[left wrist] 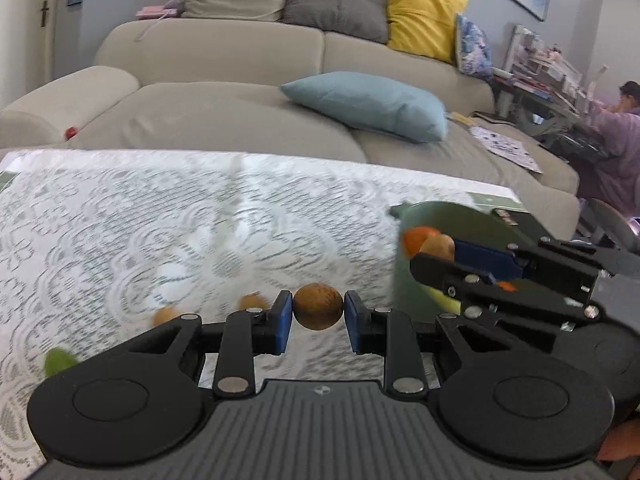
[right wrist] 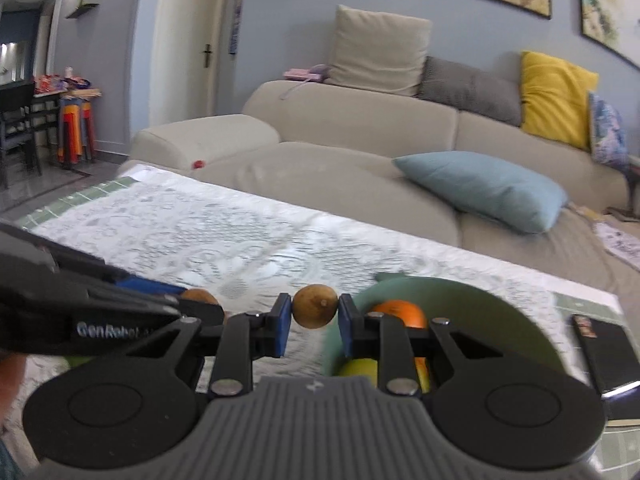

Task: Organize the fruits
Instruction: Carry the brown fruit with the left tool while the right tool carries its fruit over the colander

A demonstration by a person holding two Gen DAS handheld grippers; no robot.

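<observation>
My left gripper (left wrist: 318, 307) is shut on a small round brown fruit (left wrist: 318, 306), lifted above the lace tablecloth (left wrist: 160, 232). My right gripper (right wrist: 314, 307) is shut on a second brown fruit (right wrist: 315, 305), beside the green bowl (right wrist: 480, 304). The bowl holds an orange (right wrist: 400, 313) and a yellow-green fruit (right wrist: 360, 370). In the left wrist view the right gripper (left wrist: 434, 249) reaches in from the right, over the bowl (left wrist: 440, 220), with its fruit. Two more brown fruits (left wrist: 253, 302) (left wrist: 166, 315) and a green one (left wrist: 58, 361) lie on the cloth at lower left. The left gripper (right wrist: 192, 300) shows at left in the right wrist view.
A beige sofa (right wrist: 340, 132) with blue (right wrist: 484, 188), yellow (right wrist: 556, 96) and grey cushions runs behind the table. A dark phone-like slab (right wrist: 604, 344) lies right of the bowl. A person (left wrist: 616, 140) sits at a desk at far right. Stools and a chair stand far left.
</observation>
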